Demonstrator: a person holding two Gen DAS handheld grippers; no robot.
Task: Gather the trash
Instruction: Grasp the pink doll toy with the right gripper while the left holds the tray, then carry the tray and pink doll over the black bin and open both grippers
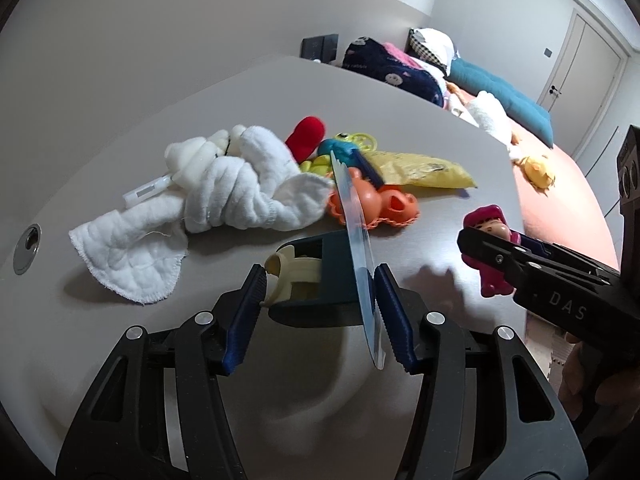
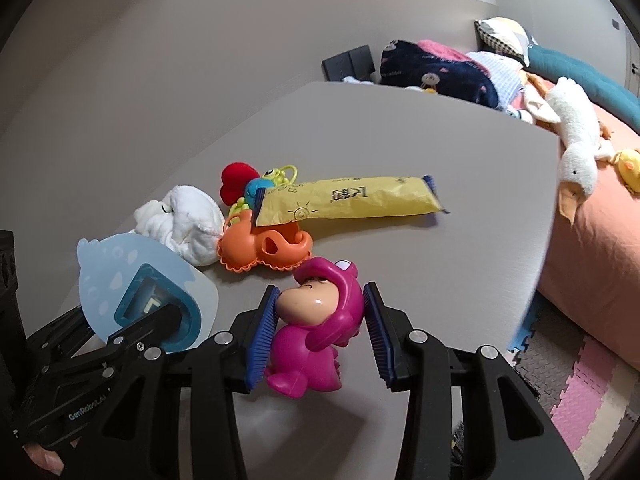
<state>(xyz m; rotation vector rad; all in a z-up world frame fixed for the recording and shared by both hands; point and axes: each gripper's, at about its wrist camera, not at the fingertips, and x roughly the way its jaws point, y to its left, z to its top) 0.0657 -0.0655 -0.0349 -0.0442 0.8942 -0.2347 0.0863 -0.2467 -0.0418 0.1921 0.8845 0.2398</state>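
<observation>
My left gripper (image 1: 320, 292) is shut on a flat pale-blue plastic piece with a dark blue frame (image 1: 360, 264), held above the grey table (image 1: 240, 92); it shows face-on in the right wrist view (image 2: 120, 276). My right gripper (image 2: 320, 320) is shut on a magenta toy figure (image 2: 320, 332), also seen in the left wrist view (image 1: 490, 240). A yellow snack wrapper (image 2: 360, 200) lies on the table beyond, its end resting on an orange toy (image 2: 264, 248). The wrapper also shows in the left wrist view (image 1: 420, 170).
A knotted white cloth (image 1: 224, 196) lies left of the toy pile, with a red plush (image 1: 306, 136) and a blue-green toy (image 1: 344, 146) behind. A bed (image 2: 600, 220) with a plush goose (image 2: 576, 140) and blankets stands right of the table. Foam mats (image 2: 580, 384) cover the floor.
</observation>
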